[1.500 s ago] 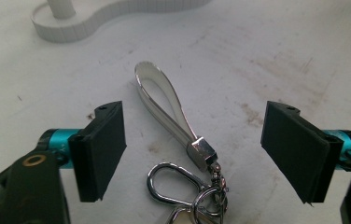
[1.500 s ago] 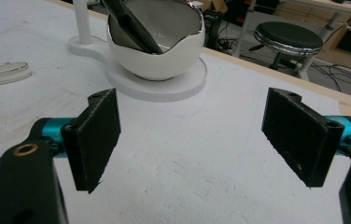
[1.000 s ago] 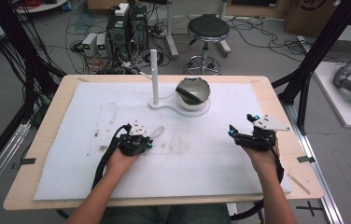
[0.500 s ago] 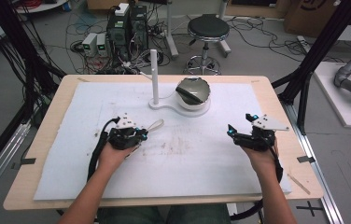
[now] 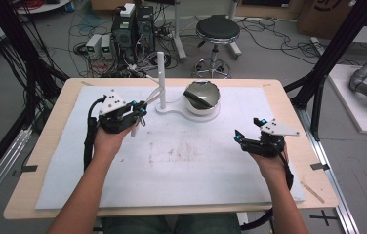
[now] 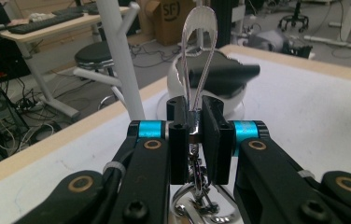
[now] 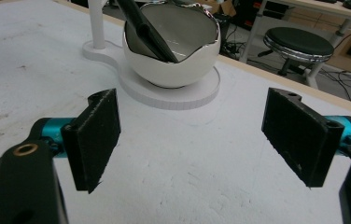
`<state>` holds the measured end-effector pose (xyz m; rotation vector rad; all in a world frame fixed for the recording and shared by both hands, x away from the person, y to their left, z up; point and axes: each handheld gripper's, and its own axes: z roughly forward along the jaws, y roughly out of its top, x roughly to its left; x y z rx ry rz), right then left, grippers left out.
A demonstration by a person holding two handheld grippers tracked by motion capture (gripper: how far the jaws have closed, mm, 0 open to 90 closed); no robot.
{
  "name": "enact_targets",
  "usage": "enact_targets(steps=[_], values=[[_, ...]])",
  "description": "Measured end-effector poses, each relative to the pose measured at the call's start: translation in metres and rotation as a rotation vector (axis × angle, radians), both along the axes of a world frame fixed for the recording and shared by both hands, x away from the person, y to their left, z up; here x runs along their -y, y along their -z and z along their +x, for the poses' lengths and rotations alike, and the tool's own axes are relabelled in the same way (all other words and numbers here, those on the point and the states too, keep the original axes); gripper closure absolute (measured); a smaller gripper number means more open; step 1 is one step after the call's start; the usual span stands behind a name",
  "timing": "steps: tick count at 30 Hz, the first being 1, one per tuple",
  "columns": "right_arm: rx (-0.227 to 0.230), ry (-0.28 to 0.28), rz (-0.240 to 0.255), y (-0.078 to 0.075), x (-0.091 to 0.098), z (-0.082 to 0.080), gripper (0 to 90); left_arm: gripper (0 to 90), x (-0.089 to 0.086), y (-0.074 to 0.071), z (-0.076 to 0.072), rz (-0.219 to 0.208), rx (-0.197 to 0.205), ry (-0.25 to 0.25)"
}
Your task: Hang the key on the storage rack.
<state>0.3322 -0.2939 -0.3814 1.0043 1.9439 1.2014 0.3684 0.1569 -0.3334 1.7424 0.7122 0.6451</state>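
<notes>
So the landmark here is the white bowl [image 5: 202,97], which sits on a white base [image 5: 191,114] toward the far middle of the table [image 5: 40,146], with something dark lying inside it and a white post [image 5: 161,80] standing up just to its left on the same base. The left gripper [image 5: 140,111] is held up left of the bowl, right next to the post, and it's clamped down tight on a shiny metal piece [image 6: 197,56]; in the left gripper view the jaws are pinched together on its narrow middle, a loop of it sticks up above them with the bowl behind, and more chrome hangs below. I can't really tell what the thing is, some kind of thin silvery utensil or clip. In the high view a pale end of it pokes out below the gripper toward the white mat [image 5: 172,165]. The right gripper [image 5: 248,130] is down and to the right of the bowl, well apart from it, hovering low over the mat with its jaws spread wide and nothing between them; its own view looks straight at the bowl [image 7: 171,44] across bare mat. A black stool [image 5: 217,29] stands on the floor behind the bowl, past the table edge.
</notes>
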Motion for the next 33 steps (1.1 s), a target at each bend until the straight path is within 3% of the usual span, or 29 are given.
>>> enact_targets(steps=[4, 14, 16, 23, 33], values=[[-0.001, -0.001, -0.003, 0.000, 0.000, 0.001, 20.0, 81.3, 0.004, -0.011, 0.009, -0.014, 0.011, -0.020], [-0.006, -0.002, 0.002, 0.001, 0.000, 0.002, 20.0, 81.3, 0.007, -0.038, 0.031, 0.010, 0.040, -0.080], [-0.007, -0.002, 0.004, 0.001, 0.000, 0.002, 20.0, 81.2, 0.010, -0.040, 0.036, 0.042, 0.037, -0.090], [-0.012, 0.003, 0.012, 0.002, 0.003, 0.002, 19.9, 81.2, 0.018, -0.037, 0.045, 0.050, 0.025, -0.107], [-0.010, -0.002, 0.007, 0.003, 0.003, 0.001, 20.0, 81.2, 0.018, -0.014, 0.055, 0.063, -0.028, -0.154]])
